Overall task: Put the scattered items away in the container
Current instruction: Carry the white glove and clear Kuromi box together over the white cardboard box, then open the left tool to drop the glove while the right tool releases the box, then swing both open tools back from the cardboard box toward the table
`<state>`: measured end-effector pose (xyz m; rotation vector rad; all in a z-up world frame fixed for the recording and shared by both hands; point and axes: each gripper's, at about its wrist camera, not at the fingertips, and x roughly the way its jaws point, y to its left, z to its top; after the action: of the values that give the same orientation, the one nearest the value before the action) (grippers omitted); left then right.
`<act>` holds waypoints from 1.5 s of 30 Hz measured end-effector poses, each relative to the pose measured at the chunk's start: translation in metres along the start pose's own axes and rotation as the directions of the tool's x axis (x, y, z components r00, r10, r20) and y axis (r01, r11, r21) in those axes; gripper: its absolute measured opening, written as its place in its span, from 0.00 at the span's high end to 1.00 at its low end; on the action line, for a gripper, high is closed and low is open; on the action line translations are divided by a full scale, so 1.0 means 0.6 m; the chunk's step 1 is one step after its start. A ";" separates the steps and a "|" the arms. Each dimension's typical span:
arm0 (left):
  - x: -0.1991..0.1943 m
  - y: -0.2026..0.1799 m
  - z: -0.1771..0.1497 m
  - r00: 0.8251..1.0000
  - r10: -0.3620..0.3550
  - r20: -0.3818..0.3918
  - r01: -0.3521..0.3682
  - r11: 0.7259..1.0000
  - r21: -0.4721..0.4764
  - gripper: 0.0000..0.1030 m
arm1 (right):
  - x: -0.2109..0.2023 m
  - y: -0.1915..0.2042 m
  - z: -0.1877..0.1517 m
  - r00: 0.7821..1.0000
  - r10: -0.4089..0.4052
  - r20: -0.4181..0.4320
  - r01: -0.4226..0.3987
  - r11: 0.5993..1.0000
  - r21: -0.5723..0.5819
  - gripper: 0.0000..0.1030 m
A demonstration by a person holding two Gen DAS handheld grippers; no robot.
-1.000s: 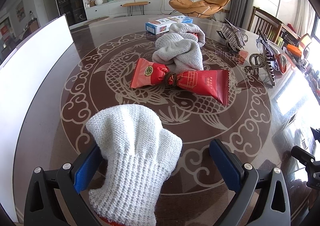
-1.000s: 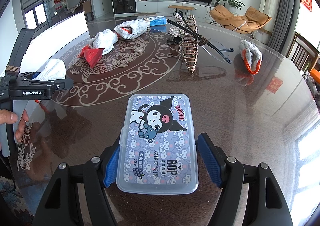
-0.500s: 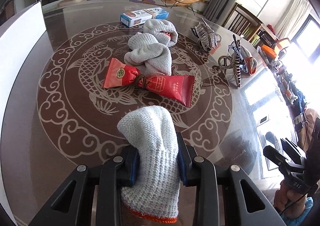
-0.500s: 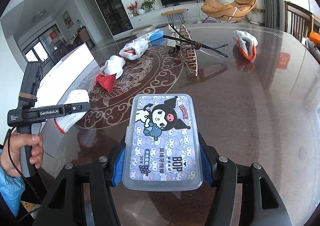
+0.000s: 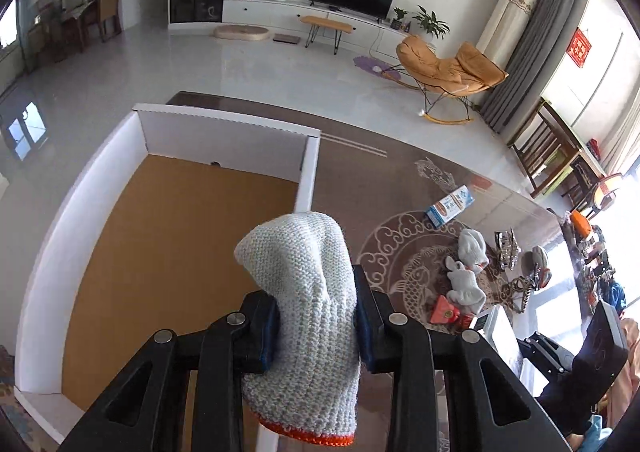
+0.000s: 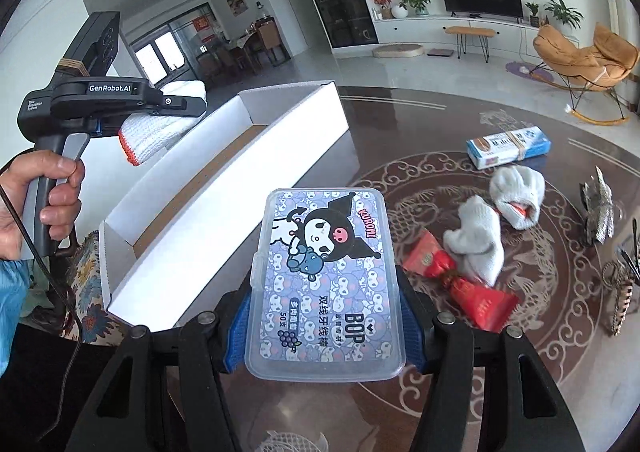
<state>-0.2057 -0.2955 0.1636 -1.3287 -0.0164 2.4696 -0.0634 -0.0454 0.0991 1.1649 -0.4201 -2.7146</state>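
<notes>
My left gripper (image 5: 316,328) is shut on a grey knitted glove (image 5: 304,292) with an orange cuff and holds it in the air over the near right wall of the white cardboard box (image 5: 72,220) with a brown floor. In the right wrist view the left gripper (image 6: 160,120) and glove (image 6: 160,132) hang above the box (image 6: 224,204). My right gripper (image 6: 324,324) is shut on a clear plastic floss box (image 6: 324,284) with a cartoon print, held above the table beside the box.
On the dark patterned table (image 6: 520,372) lie two grey gloves (image 6: 480,240), a red candy wrapper (image 6: 460,284), a blue and white carton (image 6: 508,144) and metal hair clips (image 6: 600,212). A person's hand (image 6: 40,196) holds the left gripper's handle.
My left gripper lifted the glove off the table and swung left over the white box. My right gripper lifted the floss box and turned left toward the white box.
</notes>
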 end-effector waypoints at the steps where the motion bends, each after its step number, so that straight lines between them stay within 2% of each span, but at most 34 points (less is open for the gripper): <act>1: -0.001 0.037 0.005 0.999 0.036 0.011 -0.036 0.999 -0.008 0.69 | 0.022 0.026 0.033 1.000 0.013 0.002 -0.013 1.000 -0.021 0.41; 4: 0.008 0.136 0.012 0.995 0.095 0.011 -0.094 0.994 -0.061 0.69 | 0.093 0.101 0.135 0.999 0.043 0.013 -0.042 0.997 -0.066 0.41; 6: 0.027 0.194 0.011 0.994 0.107 -0.008 -0.108 0.989 -0.105 0.69 | 0.146 0.145 0.197 0.998 0.063 0.022 -0.061 0.994 -0.087 0.41; 10: 0.087 0.271 0.010 0.990 0.132 -0.059 -0.139 0.980 -0.143 0.69 | 0.281 0.220 0.281 0.998 0.048 -0.029 -0.052 0.988 -0.145 0.41; 15: 0.174 0.304 0.019 0.987 0.119 -0.107 -0.136 0.975 -0.173 0.69 | 0.434 0.261 0.314 0.990 -0.035 -0.139 0.009 0.984 -0.181 0.41; 19: 0.223 0.303 0.039 0.986 0.112 -0.126 -0.134 0.974 -0.184 0.69 | 0.516 0.266 0.321 0.968 -0.137 -0.210 0.090 0.971 -0.221 0.41; 22: 0.251 0.303 0.065 0.981 0.134 -0.139 -0.157 0.972 -0.173 0.69 | 0.556 0.255 0.339 0.946 -0.210 -0.248 0.152 0.961 -0.232 0.41; 25: 0.273 0.306 0.085 0.980 0.140 -0.142 -0.164 0.970 -0.180 0.69 | 0.572 0.240 0.365 0.929 -0.269 -0.256 0.215 0.951 -0.220 0.41; 27: 0.292 0.306 0.091 0.978 0.129 -0.167 -0.159 0.970 -0.182 0.69 | 0.584 0.224 0.374 0.917 -0.278 -0.286 0.225 0.953 -0.204 0.41; 28: 0.301 0.309 0.090 0.972 0.138 -0.191 -0.174 0.966 -0.189 0.62 | 0.594 0.218 0.378 0.906 -0.284 -0.314 0.229 0.953 -0.200 0.40; 29: 0.311 0.313 0.088 0.965 0.157 -0.212 -0.200 0.960 -0.197 0.49 | 0.598 0.209 0.380 0.898 -0.290 -0.330 0.237 0.953 -0.191 0.40; 30: 0.314 0.315 0.085 0.956 0.189 -0.226 -0.236 0.950 -0.204 0.40 | 0.602 0.201 0.381 0.895 -0.282 -0.345 0.232 0.956 -0.179 0.40; 31: 0.314 0.320 0.080 0.947 0.220 -0.235 -0.271 0.939 -0.211 0.23 | 0.607 0.190 0.383 0.889 -0.269 -0.371 0.223 0.961 -0.164 0.40; 32: 0.311 0.325 0.074 0.945 0.227 -0.235 -0.280 0.934 -0.222 0.15 | 0.611 0.183 0.383 0.883 -0.256 -0.393 0.211 0.965 -0.154 0.40; 34: 0.304 0.335 0.062 0.955 0.183 -0.233 -0.244 0.932 -0.268 0.15 | 0.598 0.189 0.375 0.890 -0.235 -0.389 0.184 0.969 -0.165 0.39; 37: 0.277 0.345 0.047 0.964 0.146 -0.222 -0.218 0.910 -0.351 0.15 | 0.581 0.188 0.378 0.905 -0.189 -0.380 0.144 0.979 -0.144 0.38; 40: 0.237 0.335 0.034 0.964 0.159 -0.213 -0.231 0.895 -0.380 0.15 | 0.554 0.194 0.374 0.914 -0.164 -0.371 0.121 0.983 -0.138 0.37; 42: 0.205 0.314 0.032 0.965 0.172 -0.197 -0.234 0.904 -0.357 0.14 | 0.520 0.201 0.369 0.931 -0.116 -0.347 0.081 0.990 -0.111 0.37; 45: 0.157 0.247 0.032 0.964 0.211 -0.159 -0.245 0.940 -0.237 0.14 | 0.445 0.195 0.354 0.956 -0.060 -0.288 0.036 0.995 -0.090 0.37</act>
<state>-0.3114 -0.4048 0.0735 -1.6862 -0.1621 2.6346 -0.3969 -0.1825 0.0931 1.5365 -0.2365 -2.5140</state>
